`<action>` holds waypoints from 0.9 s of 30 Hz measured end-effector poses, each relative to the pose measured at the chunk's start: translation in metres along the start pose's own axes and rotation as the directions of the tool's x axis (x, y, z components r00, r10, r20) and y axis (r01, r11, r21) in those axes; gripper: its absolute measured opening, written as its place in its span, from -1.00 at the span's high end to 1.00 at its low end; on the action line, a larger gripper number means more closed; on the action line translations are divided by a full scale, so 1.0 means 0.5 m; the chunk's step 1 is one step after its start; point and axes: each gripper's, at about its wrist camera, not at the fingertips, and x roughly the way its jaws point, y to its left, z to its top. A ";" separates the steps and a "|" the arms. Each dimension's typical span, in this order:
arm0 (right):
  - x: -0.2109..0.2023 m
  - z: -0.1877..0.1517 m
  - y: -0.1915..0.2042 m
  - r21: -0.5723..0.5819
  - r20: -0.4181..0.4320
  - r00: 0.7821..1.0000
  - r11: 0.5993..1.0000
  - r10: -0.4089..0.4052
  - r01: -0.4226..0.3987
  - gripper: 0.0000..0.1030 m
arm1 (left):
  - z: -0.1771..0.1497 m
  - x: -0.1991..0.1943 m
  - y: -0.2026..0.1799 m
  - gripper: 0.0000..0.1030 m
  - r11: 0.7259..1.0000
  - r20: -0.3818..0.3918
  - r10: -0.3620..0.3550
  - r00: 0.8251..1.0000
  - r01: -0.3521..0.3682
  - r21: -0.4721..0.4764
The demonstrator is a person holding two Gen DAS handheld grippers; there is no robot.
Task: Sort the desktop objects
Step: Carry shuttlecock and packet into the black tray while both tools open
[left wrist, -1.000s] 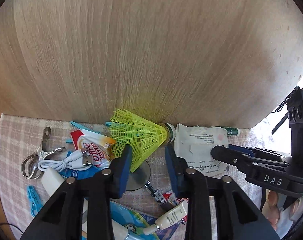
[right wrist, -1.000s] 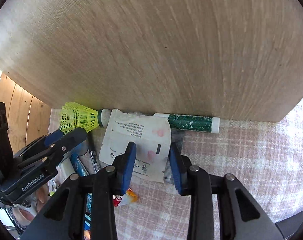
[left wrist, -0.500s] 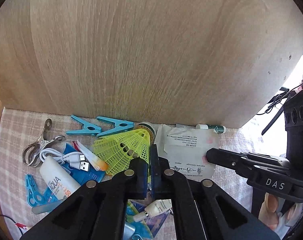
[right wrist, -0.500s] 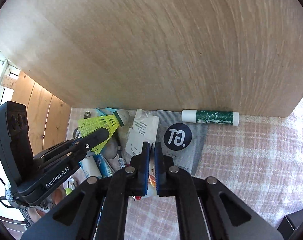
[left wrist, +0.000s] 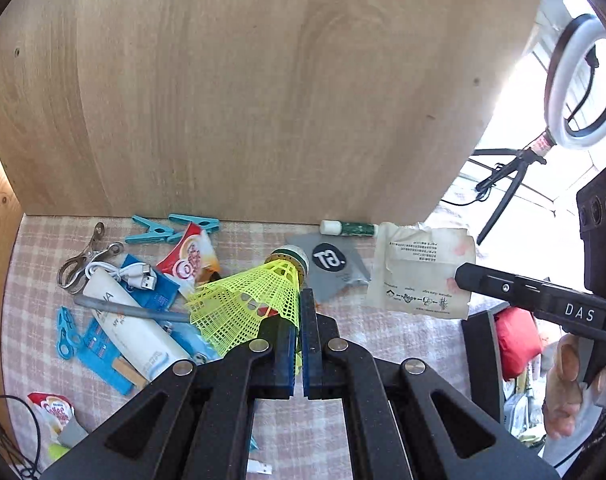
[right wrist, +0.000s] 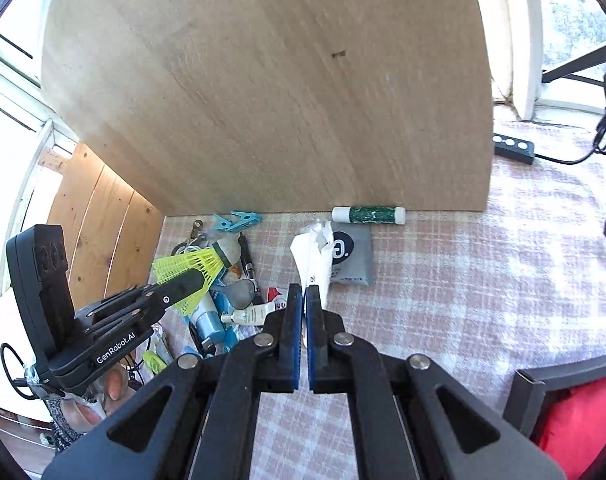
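On the right claw's black arm we read "DAS" in white capitals; on the left claw's arm, "GenRobot.AI". A grey pouch carries a black disc with white letters "GT", seen upside down. A red-and-white sachet at the lower left reads "Coffee mate". The white packet bears small printed lines and symbols too fine for us to read.

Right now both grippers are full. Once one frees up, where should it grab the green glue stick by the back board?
Grip the glue stick at mid-barrel, coming from above with the jaws across its width. It lies flat along the foot of the wooden board, so one finger must slip into that narrow gap; alternatively nudge it clear first. The grey pouch lies close in front.
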 end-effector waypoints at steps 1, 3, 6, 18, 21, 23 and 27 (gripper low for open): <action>-0.022 -0.008 -0.006 0.001 0.013 1.000 1.000 -0.001 0.001 0.96 | -0.005 -0.006 -0.017 0.98 1.000 0.003 -0.010 1.000 0.010 0.011; -0.065 -0.031 -0.021 0.008 0.038 0.999 1.000 -0.012 0.012 0.96 | -0.020 -0.022 -0.053 0.98 0.999 0.008 -0.031 0.999 0.030 0.036; -0.157 -0.067 -0.076 0.020 0.066 0.997 0.999 -0.038 0.037 0.96 | -0.045 -0.061 -0.094 0.98 0.994 0.004 -0.074 0.997 0.074 0.077; -0.443 -0.252 -0.261 0.176 0.173 0.963 0.968 -0.207 0.176 0.96 | -0.152 -0.079 -0.402 0.98 0.921 -0.102 -0.271 0.957 0.288 0.263; -0.492 -0.294 -0.306 0.222 0.189 0.953 0.956 -0.238 0.195 0.96 | -0.182 -0.074 -0.479 0.98 0.892 -0.146 -0.306 0.941 0.337 0.303; -0.514 -0.320 -0.331 0.254 0.192 0.949 0.947 -0.249 0.197 0.96 | -0.197 -0.076 -0.526 0.98 0.872 -0.173 -0.320 0.932 0.361 0.332; -0.540 -0.363 -0.362 0.289 0.185 0.942 0.931 -0.282 0.222 0.96 | -0.230 -0.070 -0.603 0.97 0.832 -0.213 -0.337 0.917 0.396 0.389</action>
